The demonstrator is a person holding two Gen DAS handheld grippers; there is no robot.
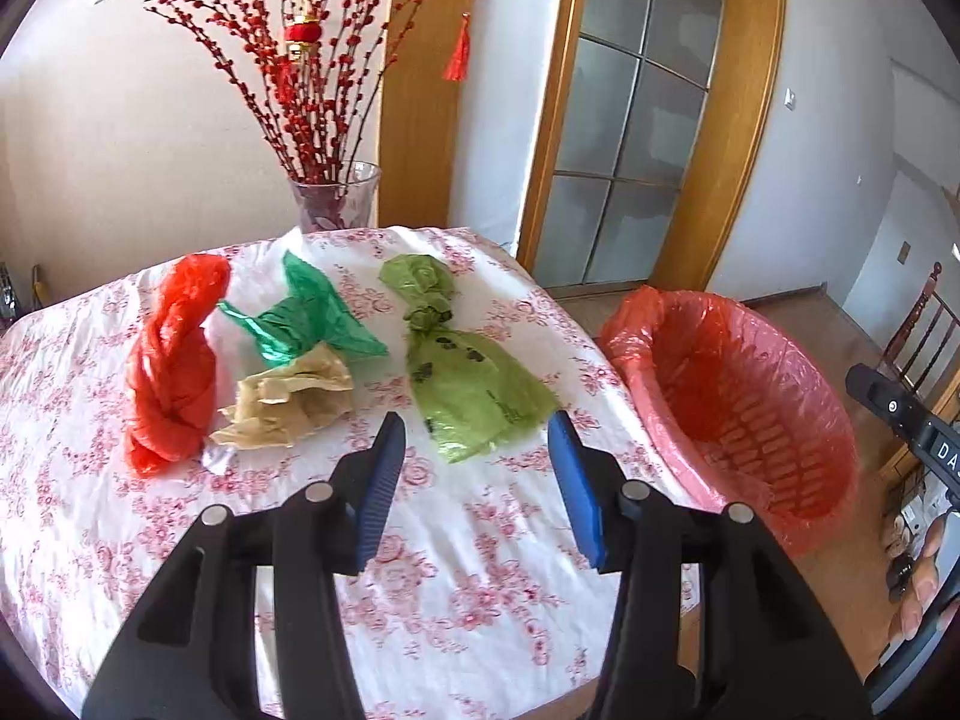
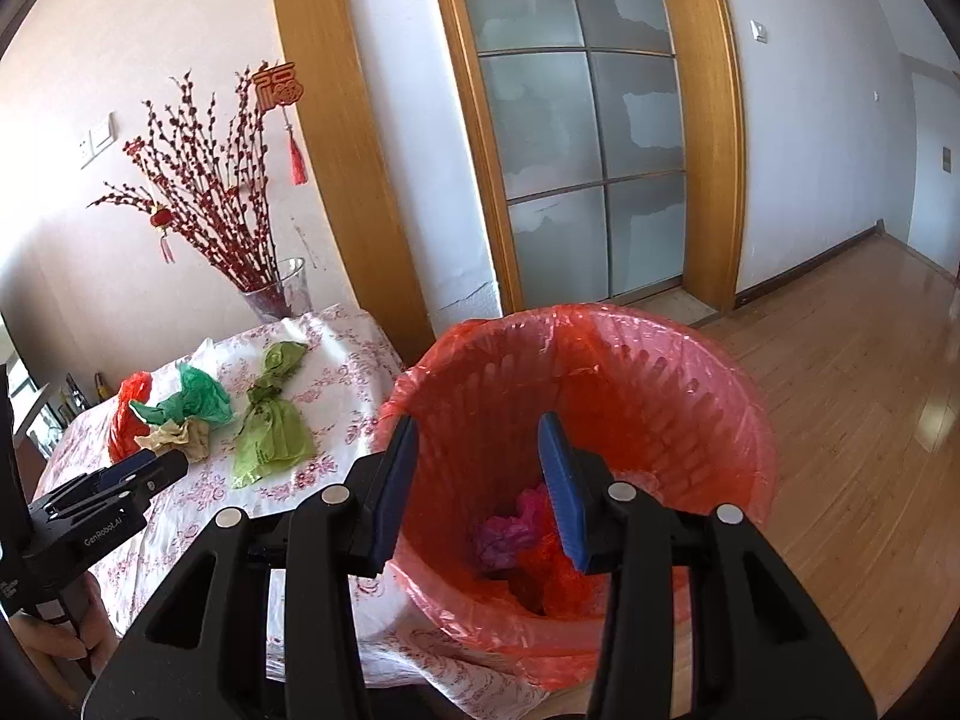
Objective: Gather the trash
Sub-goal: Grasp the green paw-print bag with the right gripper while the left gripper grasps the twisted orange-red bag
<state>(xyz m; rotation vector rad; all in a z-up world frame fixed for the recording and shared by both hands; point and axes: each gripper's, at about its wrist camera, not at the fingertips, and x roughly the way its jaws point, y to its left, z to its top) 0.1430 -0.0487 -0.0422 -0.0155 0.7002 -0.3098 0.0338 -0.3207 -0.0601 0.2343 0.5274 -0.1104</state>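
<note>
Both claws gaped empty, left claw (image 1: 477, 435) facing light green bag (image 1: 468, 384) on bench (image 1: 492, 588), right claw (image 2: 477, 450) over bin (image 2: 744, 396); flimsy plastic risked slipping

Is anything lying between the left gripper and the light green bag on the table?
Nothing visible does. The left gripper is open and empty, and only bare tablecloth lies between it and the light green bag. The crumpled tan paper sits off to its left.
</note>
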